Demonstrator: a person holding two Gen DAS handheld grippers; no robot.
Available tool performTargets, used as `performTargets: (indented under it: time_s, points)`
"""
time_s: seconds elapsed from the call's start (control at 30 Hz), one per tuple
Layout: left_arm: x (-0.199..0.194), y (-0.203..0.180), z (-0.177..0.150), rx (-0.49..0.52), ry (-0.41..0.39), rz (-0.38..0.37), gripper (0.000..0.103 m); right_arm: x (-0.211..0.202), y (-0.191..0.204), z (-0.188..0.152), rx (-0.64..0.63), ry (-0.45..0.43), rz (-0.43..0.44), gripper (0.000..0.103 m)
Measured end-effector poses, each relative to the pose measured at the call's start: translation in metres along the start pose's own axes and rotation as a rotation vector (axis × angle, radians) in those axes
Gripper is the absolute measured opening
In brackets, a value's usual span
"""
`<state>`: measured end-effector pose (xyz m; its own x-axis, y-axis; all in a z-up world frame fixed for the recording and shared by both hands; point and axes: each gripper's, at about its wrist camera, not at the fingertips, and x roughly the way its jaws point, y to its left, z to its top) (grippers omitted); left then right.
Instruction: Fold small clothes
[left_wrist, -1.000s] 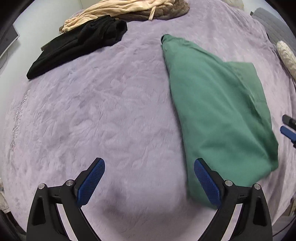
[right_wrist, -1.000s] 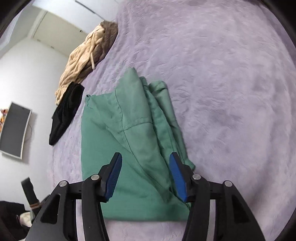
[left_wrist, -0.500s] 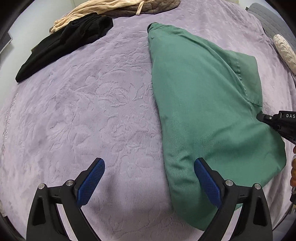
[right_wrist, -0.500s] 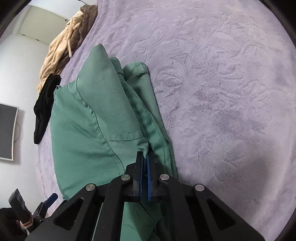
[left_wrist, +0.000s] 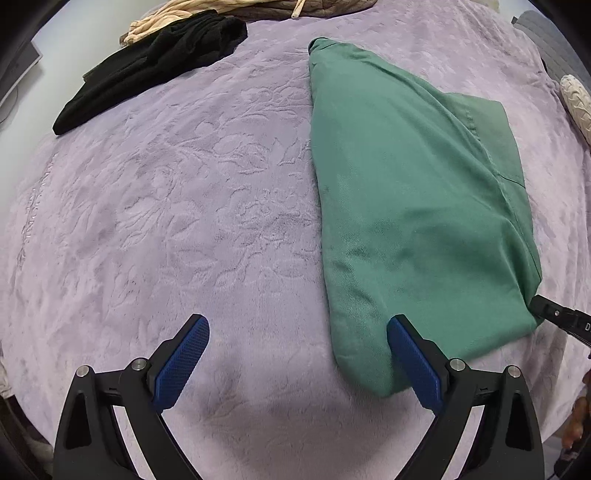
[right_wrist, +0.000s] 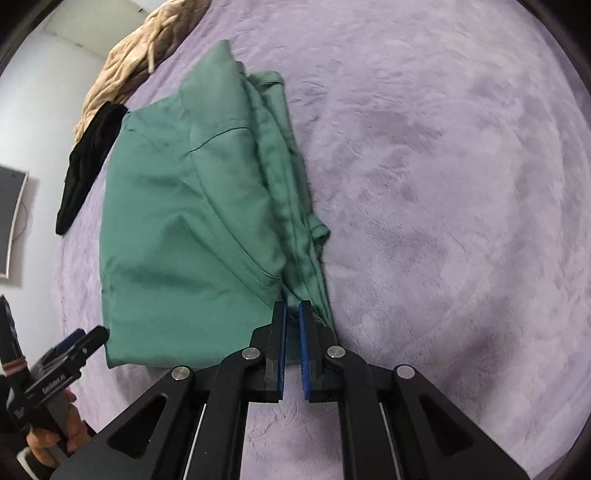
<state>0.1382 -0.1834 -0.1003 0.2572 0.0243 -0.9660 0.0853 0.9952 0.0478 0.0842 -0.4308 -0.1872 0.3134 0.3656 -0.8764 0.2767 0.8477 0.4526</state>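
Observation:
A folded green garment (left_wrist: 410, 206) lies on the lilac blanket (left_wrist: 177, 206); it also shows in the right wrist view (right_wrist: 192, 221). My right gripper (right_wrist: 291, 317) is shut on the garment's near right edge, bunching the fabric there. It shows at the right edge of the left wrist view (left_wrist: 561, 317). My left gripper (left_wrist: 295, 354) is open and empty, with its right finger over the garment's near left corner. It also shows at the lower left of the right wrist view (right_wrist: 77, 343).
A black garment (left_wrist: 155, 70) and a beige and brown pile (left_wrist: 221, 7) lie at the far edge of the blanket. A cream knitted thing (left_wrist: 576, 103) lies at the far right. A screen (right_wrist: 11, 221) hangs on the white wall.
My right gripper closed on the garment's edge and has drawn it back a little. My left gripper moved in toward the garment's near corner and stays open.

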Motion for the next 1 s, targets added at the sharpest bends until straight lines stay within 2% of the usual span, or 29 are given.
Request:
performTargets:
  time_s: [0.1, 0.27, 0.5, 0.57, 0.63, 0.7, 0.83, 0.93, 1.0]
  points:
    - [-0.012, -0.001, -0.010, 0.009, 0.016, 0.006, 0.098, -0.011, -0.014, -0.002, 0.032, -0.008, -0.071, 0.007]
    - [-0.030, 0.003, -0.031, -0.002, 0.053, -0.012, 0.098, -0.034, -0.030, -0.016, 0.078, -0.001, -0.035, 0.007]
    - [-0.053, 0.012, -0.052, 0.000, 0.051, -0.046, 0.098, -0.049, 0.000, -0.054, 0.059, 0.003, 0.017, 0.008]
    - [-0.056, 0.015, -0.058, 0.003, 0.052, -0.055, 0.098, -0.046, 0.012, -0.065, 0.064, 0.012, 0.036, 0.013]
    - [-0.059, 0.019, -0.065, 0.003, 0.051, -0.059, 0.098, -0.043, 0.023, -0.078, 0.059, 0.018, 0.046, 0.029]
    - [-0.063, 0.026, -0.072, 0.000, 0.045, -0.065, 0.098, -0.042, 0.032, -0.089, 0.044, 0.018, 0.040, 0.040]
    - [-0.074, 0.038, -0.087, -0.002, 0.037, -0.068, 0.098, -0.046, 0.050, -0.110, 0.035, 0.014, 0.055, 0.043]
    - [-0.084, 0.046, -0.097, -0.003, 0.017, -0.069, 0.098, -0.051, 0.060, -0.124, 0.024, 0.008, 0.061, 0.053]
    - [-0.089, 0.051, -0.104, 0.000, 0.007, -0.075, 0.098, -0.055, 0.068, -0.135, 0.013, -0.002, 0.066, 0.054]
